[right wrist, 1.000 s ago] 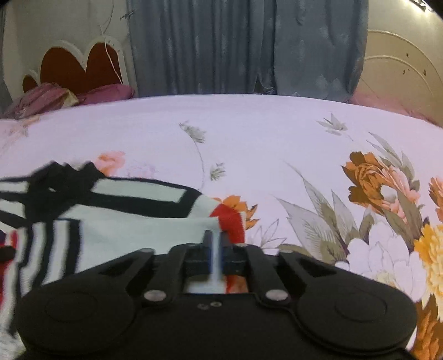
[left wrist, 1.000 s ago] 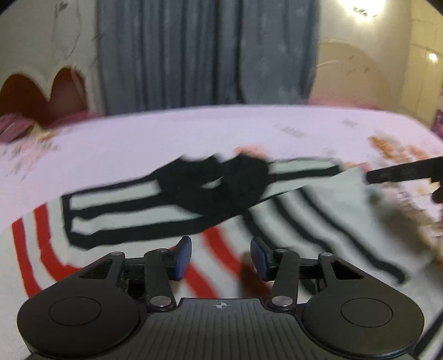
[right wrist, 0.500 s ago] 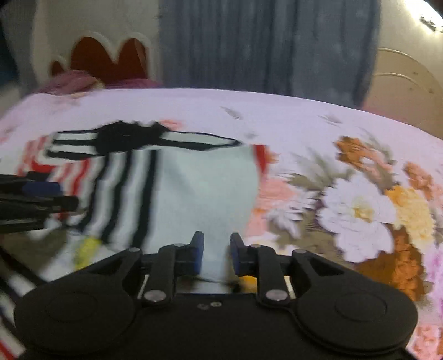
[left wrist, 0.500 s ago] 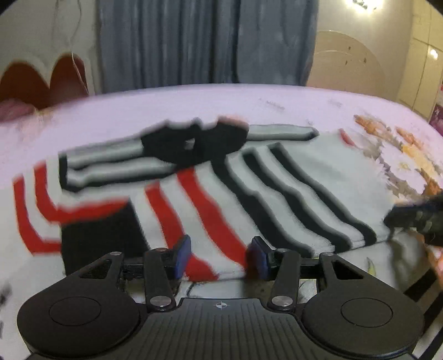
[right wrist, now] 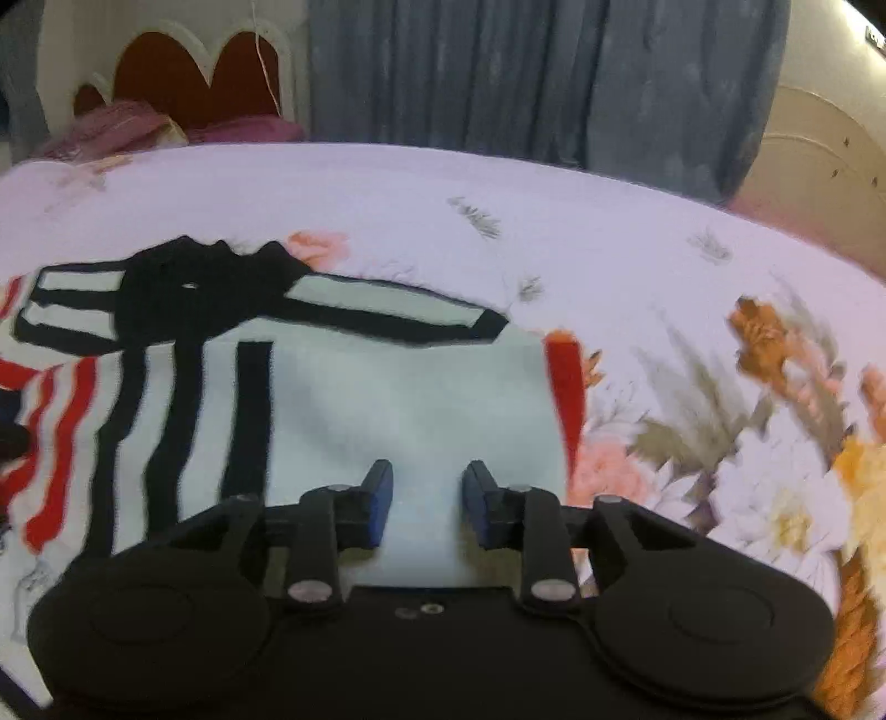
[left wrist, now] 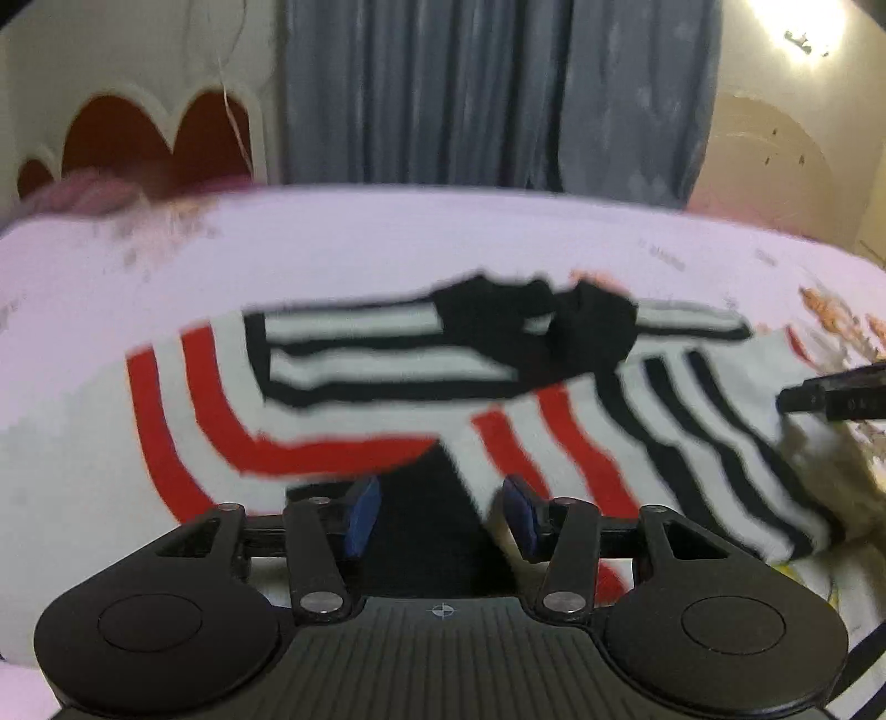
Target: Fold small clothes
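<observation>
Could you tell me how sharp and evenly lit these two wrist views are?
Left wrist view: the striped garment is motion-smeared, the left tool sharp, and a ceiling light glares. Right wrist view: the floral bedsheet smears, the right tool crisp; both bend with fisheye.

I'm looking at a bed [right wrist: 609, 243] with a pale floral sheet; a striped white, black and red sweater [right wrist: 387, 399] lies flat on it, pink pillows [right wrist: 127, 133] at the headboard end.
</observation>
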Available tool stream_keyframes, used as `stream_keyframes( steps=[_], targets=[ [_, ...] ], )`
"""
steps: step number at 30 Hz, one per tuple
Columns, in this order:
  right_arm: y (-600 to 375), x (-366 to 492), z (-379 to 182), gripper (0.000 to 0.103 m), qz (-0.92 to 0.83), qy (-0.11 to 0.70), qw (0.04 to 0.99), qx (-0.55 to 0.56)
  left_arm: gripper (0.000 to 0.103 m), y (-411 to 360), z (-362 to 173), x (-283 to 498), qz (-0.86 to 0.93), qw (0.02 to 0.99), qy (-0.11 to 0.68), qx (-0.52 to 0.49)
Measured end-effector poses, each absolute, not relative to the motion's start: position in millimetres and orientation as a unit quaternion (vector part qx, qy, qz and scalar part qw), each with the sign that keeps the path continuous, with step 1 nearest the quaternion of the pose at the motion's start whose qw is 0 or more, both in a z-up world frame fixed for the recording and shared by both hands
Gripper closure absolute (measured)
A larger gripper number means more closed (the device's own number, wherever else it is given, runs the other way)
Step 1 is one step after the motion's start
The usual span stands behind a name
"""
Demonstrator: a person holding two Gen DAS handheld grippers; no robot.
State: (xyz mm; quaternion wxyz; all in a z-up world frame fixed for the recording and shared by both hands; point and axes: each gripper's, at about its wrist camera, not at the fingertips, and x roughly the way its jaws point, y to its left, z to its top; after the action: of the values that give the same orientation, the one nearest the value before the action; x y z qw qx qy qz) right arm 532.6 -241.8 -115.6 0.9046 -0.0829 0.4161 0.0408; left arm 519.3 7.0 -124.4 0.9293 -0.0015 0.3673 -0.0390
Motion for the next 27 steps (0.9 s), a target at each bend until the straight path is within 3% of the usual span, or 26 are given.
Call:
stream_keyframes(
  steps=[4, 6, 11, 15, 19, 23, 27],
  targets=[
    [-229.3, 532.5, -111.5, 0.073, 0.066, 0.391, 0.916, -0.064, 0.055, -8.2, -138.8, 530.9, -0.05, 0.915, 0.399, 0.012],
    [-223.5, 543.0, -132.0, 0.072, 0.064, 0.425, 0.899, -0.081, 0.053, -13.5, -138.2, 529.9, -0.046, 0.916, 0.397, 0.027],
    [-214.2, 529.2, -120.5, 0.07, 0.073, 0.399, 0.91, -0.079, 0.052, -11.2, -139.5, 521.4, -0.036, 0.917, 0.397, 0.029],
    [-203.0, 525.1, -133.0, 0.068, 0.066, 0.424, 0.897, -0.106, 0.051, -4.5, -134.5, 516.8, -0.036, 0.921, 0.388, 0.012],
    [-201.5, 513.9, -116.1, 0.063, 0.078, 0.408, 0.907, -0.069, 0.051, 13.9, -126.5, 500.5, -0.017, 0.927, 0.375, -0.003],
    [-200.4, 496.8, -109.9, 0.062, 0.08, 0.41, 0.908, -0.033, 0.035, 32.3, -121.6, 482.5, 0.006, 0.929, 0.369, -0.007],
    [-180.4, 479.8, -112.7, 0.064, 0.097, 0.412, 0.906, -0.03, 0.035, 44.7, -119.1, 473.9, 0.012, 0.929, 0.369, -0.007]
  ],
)
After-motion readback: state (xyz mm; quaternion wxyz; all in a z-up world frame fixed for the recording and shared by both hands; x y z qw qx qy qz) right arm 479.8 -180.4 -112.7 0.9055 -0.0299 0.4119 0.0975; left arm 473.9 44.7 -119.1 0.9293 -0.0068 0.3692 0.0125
